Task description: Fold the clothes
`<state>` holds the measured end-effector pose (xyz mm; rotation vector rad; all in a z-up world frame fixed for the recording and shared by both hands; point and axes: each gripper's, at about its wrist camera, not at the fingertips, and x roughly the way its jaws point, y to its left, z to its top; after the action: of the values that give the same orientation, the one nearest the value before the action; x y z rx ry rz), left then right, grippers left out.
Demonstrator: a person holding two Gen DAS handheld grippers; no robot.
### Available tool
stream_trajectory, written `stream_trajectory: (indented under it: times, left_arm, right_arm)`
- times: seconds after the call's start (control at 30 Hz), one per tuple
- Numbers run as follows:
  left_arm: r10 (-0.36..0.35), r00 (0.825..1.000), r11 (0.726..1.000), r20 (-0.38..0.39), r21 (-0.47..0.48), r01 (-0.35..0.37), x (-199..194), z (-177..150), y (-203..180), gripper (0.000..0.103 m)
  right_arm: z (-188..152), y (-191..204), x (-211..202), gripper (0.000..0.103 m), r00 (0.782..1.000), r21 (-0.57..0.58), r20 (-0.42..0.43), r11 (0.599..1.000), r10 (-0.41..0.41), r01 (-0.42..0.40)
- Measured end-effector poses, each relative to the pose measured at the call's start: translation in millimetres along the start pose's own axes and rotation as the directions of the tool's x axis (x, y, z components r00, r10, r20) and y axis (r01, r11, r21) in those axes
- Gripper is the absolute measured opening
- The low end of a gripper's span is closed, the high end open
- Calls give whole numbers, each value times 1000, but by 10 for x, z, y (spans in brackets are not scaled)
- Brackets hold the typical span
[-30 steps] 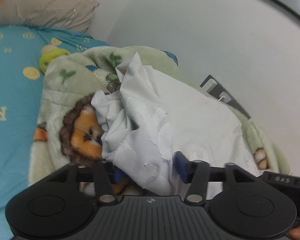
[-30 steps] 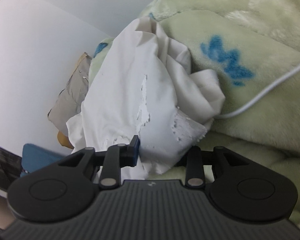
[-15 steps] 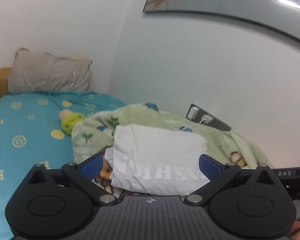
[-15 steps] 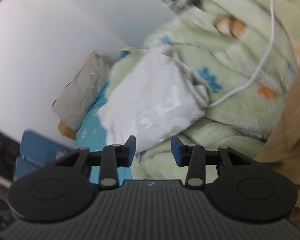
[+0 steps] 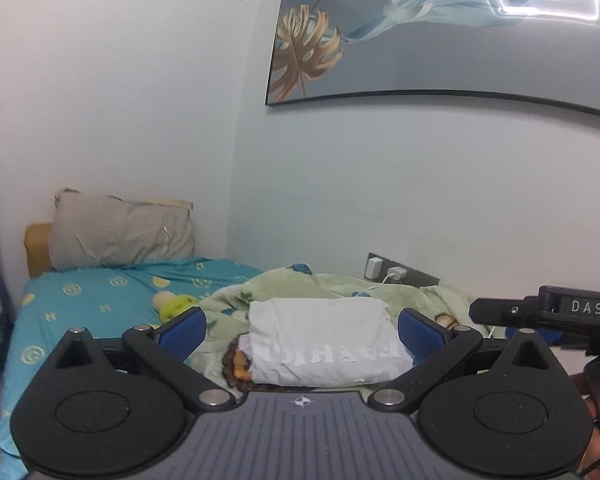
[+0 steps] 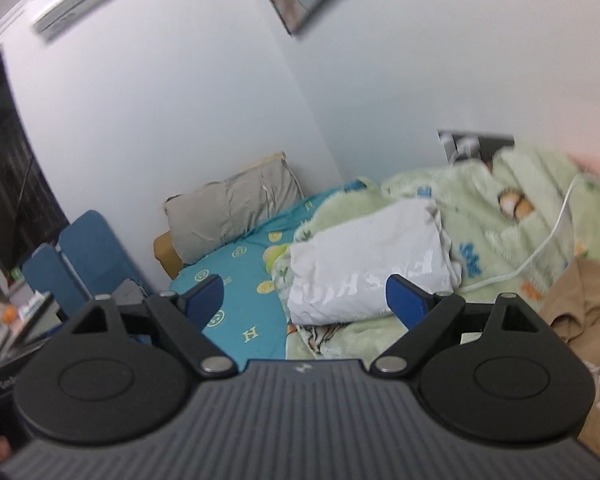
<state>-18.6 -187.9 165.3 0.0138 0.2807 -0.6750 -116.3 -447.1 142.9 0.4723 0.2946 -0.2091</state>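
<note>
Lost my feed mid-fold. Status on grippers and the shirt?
Left gripper open, empty. Right gripper opening, empty. White shirt folded on green blanket. White cable beside it; tan garment waiting.

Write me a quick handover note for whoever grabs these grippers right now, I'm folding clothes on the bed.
Left gripper: open, holding nothing.
Right gripper: jaws opening, nothing between the fingers.
White T-shirt: folded into a neat rectangle, resting on the green blanket on the bed, clear of both grippers.
Done: the white shirt's fold.
Left: a tan garment lies unfolded at the right edge of the right wrist view; it looks like the next piece.
</note>
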Motion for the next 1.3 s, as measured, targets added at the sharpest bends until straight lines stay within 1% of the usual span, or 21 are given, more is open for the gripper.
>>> stream_trajectory:
  times: [0.07, 0.17, 0.27, 0.37, 0.43, 0.5, 0.6, 0.7, 0.77, 0.93, 1.0, 1.13, 1.3]
  left_arm:
    - [13, 1000, 1000, 17, 10, -13, -140, -26, -17, 103]
    - [21, 999, 1000, 36, -3, -21, -331, -94, 3, 103]
    - [26, 999, 1000, 44, 0, -26, -489, -154, 18, 103]
    - [26, 999, 999, 39, 28, -27, -610, -238, 36, 103]
    - [45, 998, 997, 45, 58, -47, -647, -299, 43, 103]
    - [70, 996, 995, 54, 74, -74, -661, -356, 48, 103]
    - [67, 996, 995, 56, 69, -71, -640, -446, 102, 103]
    - [68, 995, 996, 72, 51, -71, -634, -537, 184, 103]
    - [83, 993, 996, 83, 37, -86, -630, -593, 245, 103]
    - [85, 993, 996, 83, -9, -85, -571, -687, 402, 103]
    - [86, 993, 996, 85, -14, -85, -563, -729, 432, 103]
    - [85, 993, 996, 80, 12, -87, -523, -818, 412, 103]
    - [79, 995, 997, 63, 15, -80, -477, -872, 380, 103]
  right_arm:
    - [-64, 114, -131, 90, 999, -53, 37, 999, -8, 10]
    - [-189, 257, -280, 90, 997, -115, 76, 993, -12, 21]
    - [-325, 368, -355, 90, 995, -165, 101, 986, -17, 34]
    - [-461, 465, -386, 90, 991, -208, 131, 977, -22, 50]
    - [-553, 519, -397, 90, 988, -231, 152, 971, -27, 62]
    - [-636, 531, -370, 90, 986, -230, 161, 970, -37, 74]
    - [-752, 554, -309, 90, 985, -230, 163, 969, -55, 92]
    - [-849, 594, -246, 90, 984, -240, 164, 965, -70, 109]
    - [-907, 633, -215, 90, 982, -250, 170, 961, -80, 121]
    - [-996, 737, -164, 90, 980, -270, 180, 953, -90, 137]
    - [-1028, 753, -153, 90, 978, -279, 183, 949, -98, 148]
    - [-1093, 762, -137, 90, 975, -293, 188, 941, -117, 169]
    - [-1138, 752, -113, 90, 975, -292, 183, 940, -124, 175]
